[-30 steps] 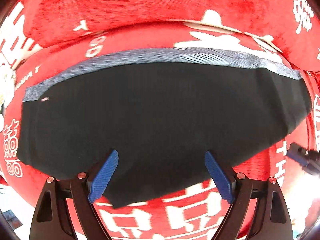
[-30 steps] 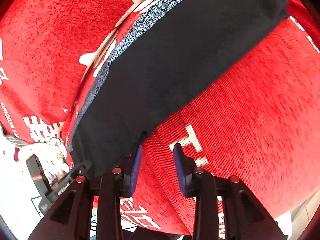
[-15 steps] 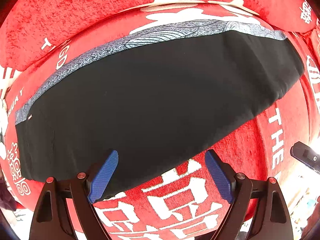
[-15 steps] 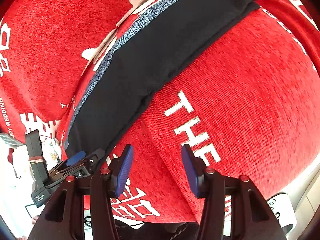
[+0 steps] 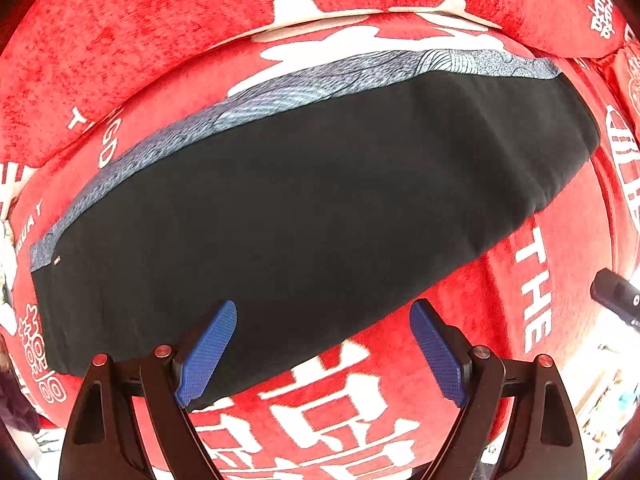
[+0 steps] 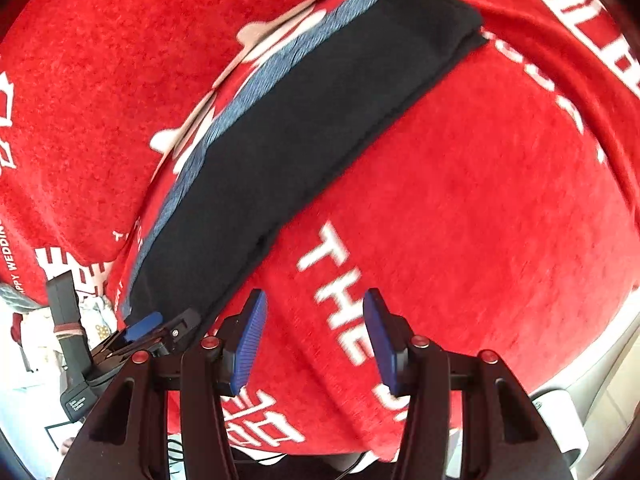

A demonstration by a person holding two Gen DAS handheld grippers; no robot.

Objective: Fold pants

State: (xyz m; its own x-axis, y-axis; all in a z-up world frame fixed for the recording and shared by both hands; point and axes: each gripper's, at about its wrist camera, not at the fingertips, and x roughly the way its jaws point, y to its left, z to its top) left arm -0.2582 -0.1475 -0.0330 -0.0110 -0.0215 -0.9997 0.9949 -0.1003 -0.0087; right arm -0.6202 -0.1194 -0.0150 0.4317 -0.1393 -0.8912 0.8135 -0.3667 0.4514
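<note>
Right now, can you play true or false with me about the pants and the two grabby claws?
1. The black pants lie flat on a red cover. True.
2. The right gripper is squeezing the pants. False: its jaws have just been opening, with nothing between them but the cover below.
3. The left gripper is open. True.
4. The cover is plain red. False: it has white letters, including "THE".
5. The pants have a grey-blue patterned strip along one edge. True.
</note>
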